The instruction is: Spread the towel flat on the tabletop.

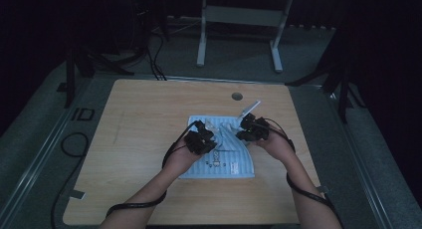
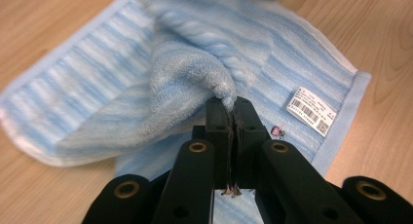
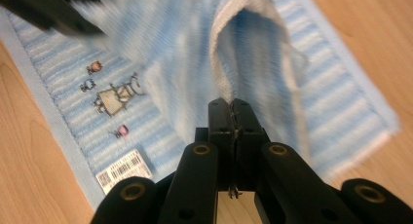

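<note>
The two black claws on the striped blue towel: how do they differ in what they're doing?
The left claw pinches a rolled, pointed corner of the light blue striped terry towel; the right claw pinches a white-hemmed edge that arches open above it. In the high view the right claw sits farther up the wooden table than the left. Both are shut on cloth.

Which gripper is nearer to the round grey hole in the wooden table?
Right. In the high view the right gripper sits just below and slightly right of the round grey hole; the left gripper is farther, down to its left.
</note>
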The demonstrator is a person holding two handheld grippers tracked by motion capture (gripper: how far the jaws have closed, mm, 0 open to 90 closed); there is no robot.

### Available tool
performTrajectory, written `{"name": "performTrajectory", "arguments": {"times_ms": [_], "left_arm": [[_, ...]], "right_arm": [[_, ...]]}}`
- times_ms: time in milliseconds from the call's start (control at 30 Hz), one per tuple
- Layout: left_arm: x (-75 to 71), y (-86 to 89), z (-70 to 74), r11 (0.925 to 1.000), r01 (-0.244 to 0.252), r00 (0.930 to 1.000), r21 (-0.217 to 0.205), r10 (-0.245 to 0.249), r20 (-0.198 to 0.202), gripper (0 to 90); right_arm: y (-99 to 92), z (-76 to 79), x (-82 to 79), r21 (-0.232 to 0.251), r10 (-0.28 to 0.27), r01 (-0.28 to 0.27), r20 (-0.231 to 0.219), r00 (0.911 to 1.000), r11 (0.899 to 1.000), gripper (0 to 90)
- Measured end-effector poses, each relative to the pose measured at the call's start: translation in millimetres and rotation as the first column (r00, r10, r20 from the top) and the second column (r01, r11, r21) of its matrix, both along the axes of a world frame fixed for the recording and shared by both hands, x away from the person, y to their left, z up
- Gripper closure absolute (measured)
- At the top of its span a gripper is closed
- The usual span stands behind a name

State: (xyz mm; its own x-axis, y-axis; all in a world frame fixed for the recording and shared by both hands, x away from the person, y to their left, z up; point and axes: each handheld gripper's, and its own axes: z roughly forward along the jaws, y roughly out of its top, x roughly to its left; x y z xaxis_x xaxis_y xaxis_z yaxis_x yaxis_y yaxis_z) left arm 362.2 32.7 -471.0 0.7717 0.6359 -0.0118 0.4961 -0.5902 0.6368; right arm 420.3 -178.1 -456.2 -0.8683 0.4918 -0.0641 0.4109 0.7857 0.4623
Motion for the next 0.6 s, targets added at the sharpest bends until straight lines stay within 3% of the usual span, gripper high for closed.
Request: {"name": "performTrajectory", "arguments": {"times_ms": [367,533,600], "left_arm": [[-12.7,36.4,28.6,0.9984,-0.03,0.9991,-0.047,0.031,0.028,87.0],[-8.5,62.5,39.9,0.9929,-0.104,0.993,-0.058,0.107,0.049,87.0],[-8.5,62.5,39.9,0.9929,-0.104,0.993,-0.058,0.107,0.049,87.1]], "right_arm": [[-41.5,17.7,-7.6,0.042,-0.066,0.066,0.007,0.9978,0.997,89.2],[-63.2,23.4,-12.1,0.067,-0.1,0.099,0.013,0.9949,0.993,89.2],[-66.2,23.3,-12.3,0.072,-0.106,0.105,0.009,0.9944,0.992,89.2]]}}
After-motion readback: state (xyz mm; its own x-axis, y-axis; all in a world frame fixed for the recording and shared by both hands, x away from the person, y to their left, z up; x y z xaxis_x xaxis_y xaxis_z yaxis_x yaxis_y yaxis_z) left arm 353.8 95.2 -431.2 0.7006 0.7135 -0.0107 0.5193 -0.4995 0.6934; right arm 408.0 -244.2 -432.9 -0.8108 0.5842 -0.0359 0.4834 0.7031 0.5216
